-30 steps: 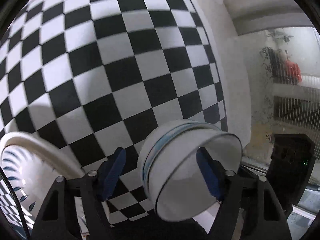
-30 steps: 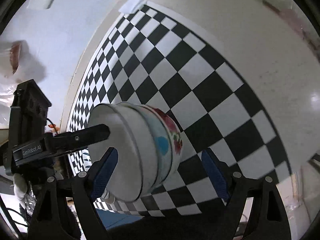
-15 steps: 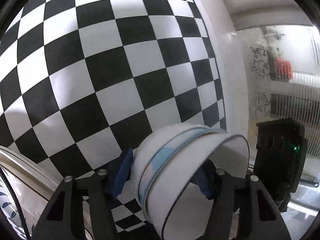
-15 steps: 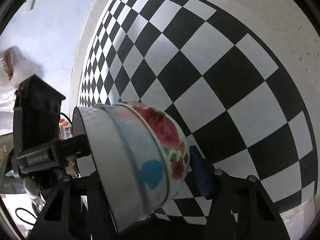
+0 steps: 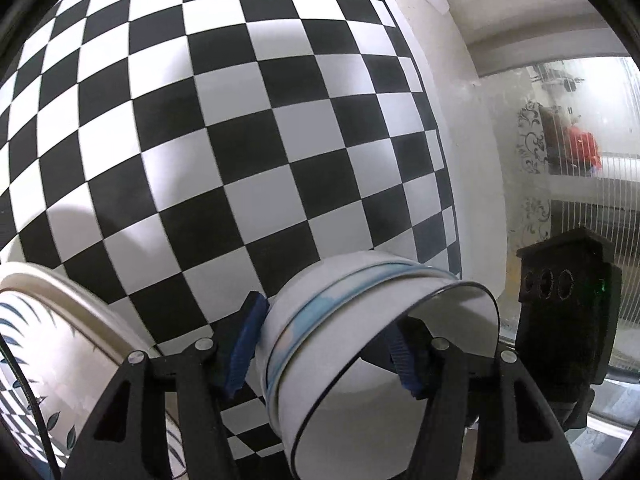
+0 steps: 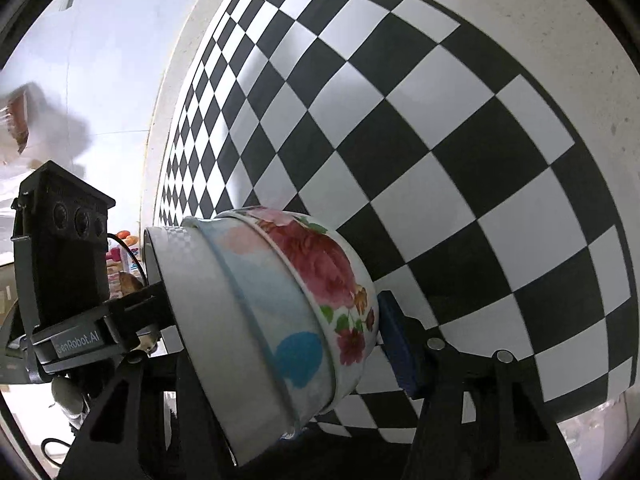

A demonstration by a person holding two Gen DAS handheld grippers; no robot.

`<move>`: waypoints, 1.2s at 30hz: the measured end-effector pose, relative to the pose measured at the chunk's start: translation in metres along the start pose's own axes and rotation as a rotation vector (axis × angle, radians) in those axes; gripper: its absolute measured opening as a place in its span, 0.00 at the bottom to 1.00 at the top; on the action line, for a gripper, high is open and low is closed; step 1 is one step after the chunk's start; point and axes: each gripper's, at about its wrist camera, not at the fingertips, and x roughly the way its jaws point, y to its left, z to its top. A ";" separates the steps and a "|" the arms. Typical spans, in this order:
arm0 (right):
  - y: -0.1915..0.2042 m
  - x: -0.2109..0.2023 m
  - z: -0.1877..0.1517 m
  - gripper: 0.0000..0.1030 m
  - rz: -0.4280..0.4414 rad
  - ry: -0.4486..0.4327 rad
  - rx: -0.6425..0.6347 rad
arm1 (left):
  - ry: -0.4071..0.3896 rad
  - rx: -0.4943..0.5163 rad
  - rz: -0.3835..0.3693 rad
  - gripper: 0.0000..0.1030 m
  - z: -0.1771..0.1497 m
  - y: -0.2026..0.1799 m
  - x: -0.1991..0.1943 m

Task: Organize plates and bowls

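- Your left tongs (image 5: 324,344) are clamped on the nested bowls (image 5: 360,344): one blue pad (image 5: 246,344) presses the outer wall, the other sits inside the white inner bowl against its rim.
- The bowls are tipped on their side above the checkered surface (image 5: 240,128); whether they touch it, you cannot tell.
- A leaf-patterned plate (image 5: 60,340) lies at near left, beside the tongs.
- Your right tongs (image 6: 280,344) bracket the same stack, seen here as the flowered outer bowl (image 6: 320,272); the right pad (image 6: 396,344) sits against its base, the left pad is hidden, so their closure cannot be told.
- The left gripper body (image 6: 64,248) shows at left, its finger reaching into the bowl mouth.
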 end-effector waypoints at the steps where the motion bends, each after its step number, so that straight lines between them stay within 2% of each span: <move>1: 0.001 0.001 0.000 0.59 0.006 0.007 0.006 | 0.001 -0.002 0.001 0.54 0.000 0.000 -0.001; 7: 0.025 0.003 -0.004 0.59 0.009 0.025 -0.006 | -0.009 -0.012 0.004 0.54 -0.001 -0.002 -0.014; 13: 0.069 0.003 -0.005 0.58 0.019 0.036 -0.048 | -0.040 -0.022 0.013 0.54 -0.007 0.004 -0.042; 20: 0.129 0.020 -0.011 0.58 0.027 0.078 -0.115 | -0.092 -0.072 0.019 0.54 -0.019 0.032 -0.078; 29: 0.229 0.086 -0.022 0.58 0.021 0.183 -0.240 | -0.162 -0.209 0.023 0.54 -0.043 0.095 -0.112; 36: 0.278 0.149 -0.033 0.58 0.002 0.286 -0.314 | -0.189 -0.333 0.010 0.54 -0.065 0.148 -0.121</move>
